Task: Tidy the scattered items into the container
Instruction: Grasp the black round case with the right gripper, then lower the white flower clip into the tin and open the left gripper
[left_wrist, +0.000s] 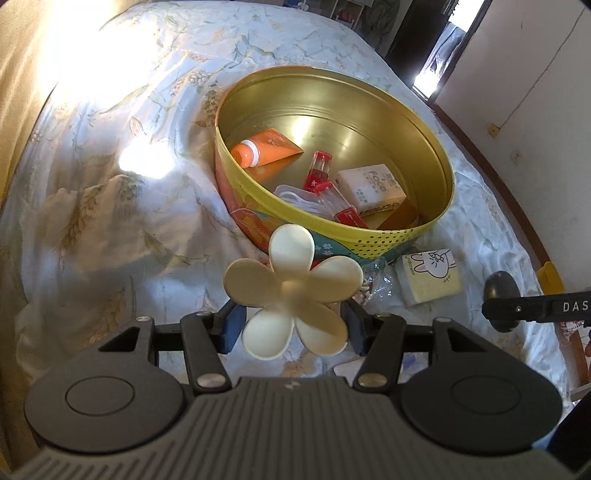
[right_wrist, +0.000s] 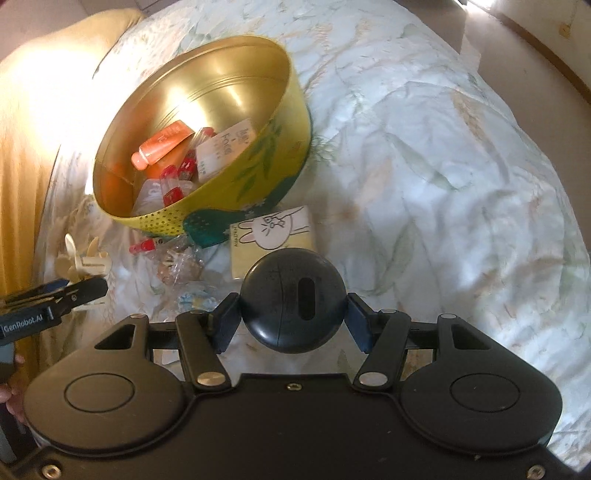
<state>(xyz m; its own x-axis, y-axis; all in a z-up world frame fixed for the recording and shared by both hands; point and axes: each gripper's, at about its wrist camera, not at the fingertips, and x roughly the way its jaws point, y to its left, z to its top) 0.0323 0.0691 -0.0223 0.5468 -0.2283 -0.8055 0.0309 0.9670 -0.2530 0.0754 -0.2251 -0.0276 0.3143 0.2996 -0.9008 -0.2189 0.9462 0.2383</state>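
Note:
A round gold tin (left_wrist: 441, 158) (right_wrist: 295, 122) with a yellow patterned outside sits on the bed. Inside lie an orange tube (left_wrist: 264, 149), red-capped bottles (left_wrist: 321, 170), a white tissue pack (left_wrist: 369, 186) and a clear pouch. My left gripper (left_wrist: 291, 325) is shut on a cream flower-shaped hair clip (left_wrist: 291, 291), held just before the tin's near wall. My right gripper (right_wrist: 293, 317) is shut on a dark round case (right_wrist: 293, 299) with an oval slot, held above the bed near a yellow bunny tissue pack (right_wrist: 273, 236) (left_wrist: 432, 277).
Beside the tin's near wall lie a crinkled clear wrapper (right_wrist: 181, 262) and a small red-capped bottle (right_wrist: 144, 245). The floral bedspread (right_wrist: 443, 184) spreads wrinkled to the right. A yellow pillow (right_wrist: 26, 166) lies left. A wall and skirting (left_wrist: 517, 129) run along the bed's right side.

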